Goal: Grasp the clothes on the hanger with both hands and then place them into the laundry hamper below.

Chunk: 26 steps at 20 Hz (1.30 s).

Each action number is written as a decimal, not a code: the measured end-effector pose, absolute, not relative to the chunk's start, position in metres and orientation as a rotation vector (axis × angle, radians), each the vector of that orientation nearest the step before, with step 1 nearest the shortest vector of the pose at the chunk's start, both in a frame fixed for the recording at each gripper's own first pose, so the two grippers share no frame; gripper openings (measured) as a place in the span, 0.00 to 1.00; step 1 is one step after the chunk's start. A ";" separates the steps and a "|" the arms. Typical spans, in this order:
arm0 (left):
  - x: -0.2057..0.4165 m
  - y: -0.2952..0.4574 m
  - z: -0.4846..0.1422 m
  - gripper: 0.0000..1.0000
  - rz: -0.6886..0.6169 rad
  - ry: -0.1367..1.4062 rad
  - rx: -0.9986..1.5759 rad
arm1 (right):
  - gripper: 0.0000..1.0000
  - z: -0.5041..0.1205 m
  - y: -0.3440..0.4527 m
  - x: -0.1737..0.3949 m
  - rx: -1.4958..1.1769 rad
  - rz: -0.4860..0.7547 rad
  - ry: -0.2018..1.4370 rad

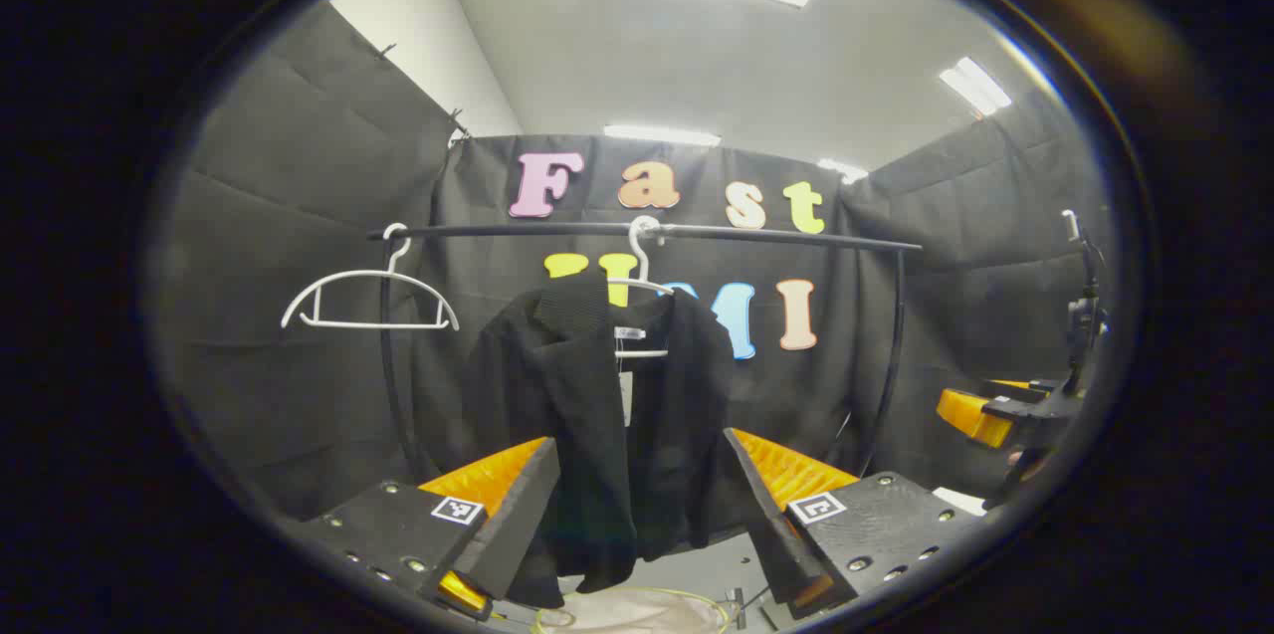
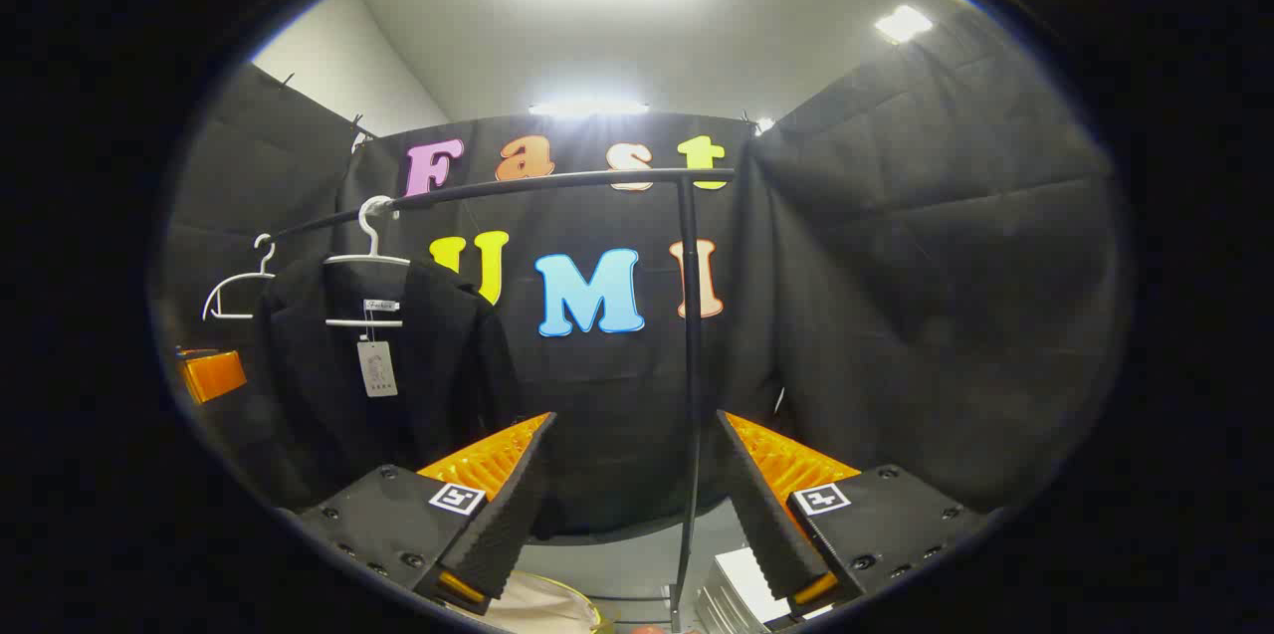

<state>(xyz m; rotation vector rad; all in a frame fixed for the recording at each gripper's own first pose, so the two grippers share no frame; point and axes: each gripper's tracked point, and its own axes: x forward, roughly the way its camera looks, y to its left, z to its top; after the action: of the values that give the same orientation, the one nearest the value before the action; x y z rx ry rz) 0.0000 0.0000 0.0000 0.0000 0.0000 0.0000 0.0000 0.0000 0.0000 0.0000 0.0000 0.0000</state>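
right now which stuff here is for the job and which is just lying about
For the job:
- black jacket on a white hanger
- pale laundry hamper below it
- left gripper, open
- right gripper, open

Lying about:
- empty white hanger
- black clothes rail
- white stack by the rail's post

Black rail (image 1: 756, 235) bearing two hangers (image 1: 368, 301)

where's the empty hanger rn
The empty white hanger hangs at the rail's left end in the left gripper view, left of the black jacket.
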 end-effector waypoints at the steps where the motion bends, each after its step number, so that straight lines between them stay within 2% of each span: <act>1: -0.001 0.001 -0.001 0.94 0.002 0.002 -0.001 | 0.97 -0.001 0.000 -0.001 -0.002 -0.001 0.000; 2: -0.003 0.003 -0.001 0.94 0.005 0.003 -0.004 | 0.94 -0.001 0.000 -0.003 -0.008 -0.001 0.000; 18: -0.024 0.021 -0.012 0.94 0.040 0.019 -0.023 | 0.94 -0.014 0.021 -0.020 -0.005 0.030 0.047; 26: -0.001 0.026 -0.001 0.94 0.076 -0.001 -0.034 | 0.95 -0.006 0.020 -0.006 -0.014 0.031 0.055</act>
<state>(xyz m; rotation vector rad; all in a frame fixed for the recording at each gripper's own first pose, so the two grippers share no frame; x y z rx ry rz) -0.0014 0.0265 -0.0010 -0.0340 -0.0006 0.0762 -0.0056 0.0202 -0.0064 -0.0137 0.0555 0.0311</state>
